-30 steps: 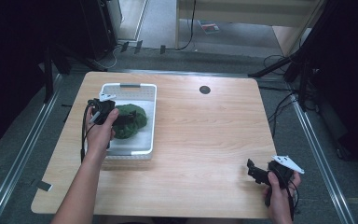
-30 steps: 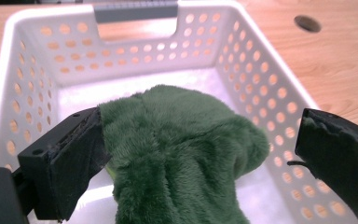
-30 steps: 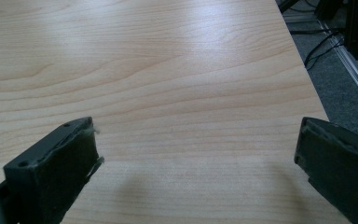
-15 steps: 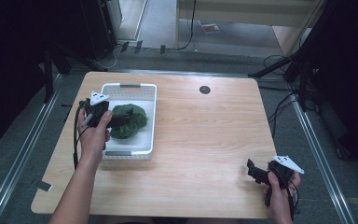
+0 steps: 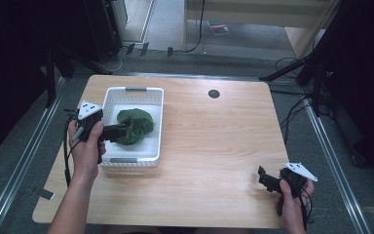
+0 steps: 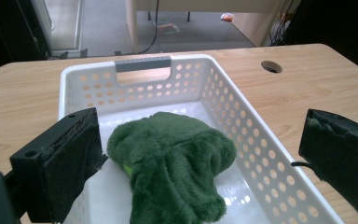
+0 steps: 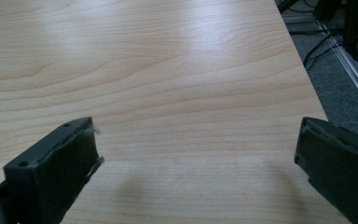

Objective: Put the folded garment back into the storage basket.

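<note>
Plush green toy lies in white basket, on its floor toward the near end, w/ left gripper just over it at the near-left rim. Jaws have just been opening and now stand spread wide; toy sits between them in left gripper view but pads don't press it, so it's released, not held. Judging by the fur and slumped shape, it's soft, light, squashy, not fragile, not slippery; pile should grip well. Best hold prob. across the thick rounded top, pinching deep enough to catch stuffing, not just fur. Right gripper rests at near-right of table, well apart, jaws spread, nothing between.

Count, near to far: 2 grippers, 1 toy, 1 basket, 1 round hole in tabletop at far side.
</note>
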`<act>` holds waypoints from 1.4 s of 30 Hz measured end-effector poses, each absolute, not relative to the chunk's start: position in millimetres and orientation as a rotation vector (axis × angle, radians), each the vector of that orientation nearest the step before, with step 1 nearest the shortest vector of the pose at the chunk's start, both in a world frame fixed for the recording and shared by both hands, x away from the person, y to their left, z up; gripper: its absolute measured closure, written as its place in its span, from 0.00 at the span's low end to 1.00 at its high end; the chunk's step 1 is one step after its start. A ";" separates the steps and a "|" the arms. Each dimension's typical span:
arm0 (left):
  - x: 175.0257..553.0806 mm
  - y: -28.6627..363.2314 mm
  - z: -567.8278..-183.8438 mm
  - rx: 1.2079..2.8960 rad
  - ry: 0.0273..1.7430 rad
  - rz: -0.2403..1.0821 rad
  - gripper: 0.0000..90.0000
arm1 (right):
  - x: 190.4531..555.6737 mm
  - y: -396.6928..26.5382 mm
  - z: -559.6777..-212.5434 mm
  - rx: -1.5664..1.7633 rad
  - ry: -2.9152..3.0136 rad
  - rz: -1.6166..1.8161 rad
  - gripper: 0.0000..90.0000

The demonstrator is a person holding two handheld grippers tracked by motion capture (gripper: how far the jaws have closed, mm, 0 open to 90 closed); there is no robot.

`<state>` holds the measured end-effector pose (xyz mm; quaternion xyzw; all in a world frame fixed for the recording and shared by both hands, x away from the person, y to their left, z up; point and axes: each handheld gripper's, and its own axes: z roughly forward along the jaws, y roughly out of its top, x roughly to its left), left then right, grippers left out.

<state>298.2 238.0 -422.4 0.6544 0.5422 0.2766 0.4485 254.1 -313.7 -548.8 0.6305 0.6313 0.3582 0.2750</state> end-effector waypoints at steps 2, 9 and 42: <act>292.4 244.4 -424.4 1.598 1.334 0.676 0.00 | 254.1 -313.7 -548.7 1.694 1.697 0.963 0.00; 278.2 257.5 -433.1 1.570 1.341 0.686 0.00 | 254.1 -313.5 -548.7 1.694 1.697 0.961 0.00; 213.1 335.3 -493.9 1.434 1.456 0.734 0.00 | 254.1 -313.5 -548.8 1.692 1.693 0.960 0.00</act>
